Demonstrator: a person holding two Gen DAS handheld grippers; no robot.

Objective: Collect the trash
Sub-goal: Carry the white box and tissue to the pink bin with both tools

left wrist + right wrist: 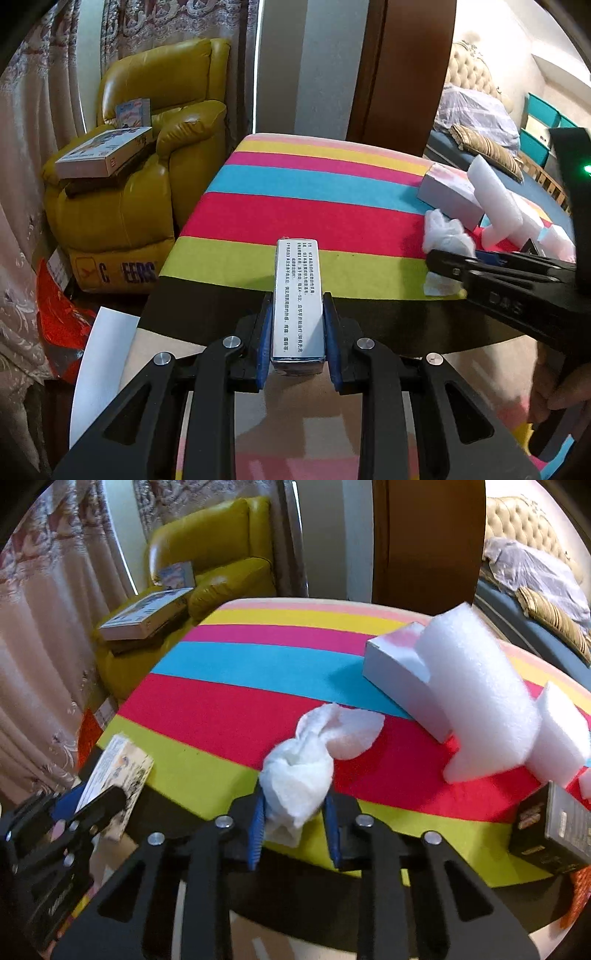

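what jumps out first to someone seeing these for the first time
The bright striped cloth across the table grabs the eye. At its near edge the right hand-held gripper pinches a crumpled white tissue, and the left hand-held gripper clamps a slim printed box. White foam blocks pile up at right.

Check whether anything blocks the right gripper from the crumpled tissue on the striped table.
Nothing does. The right gripper already has the crumpled tissue between its blue pads at the near edge of the striped table. The foam blocks and white box lie beyond it, to the right.
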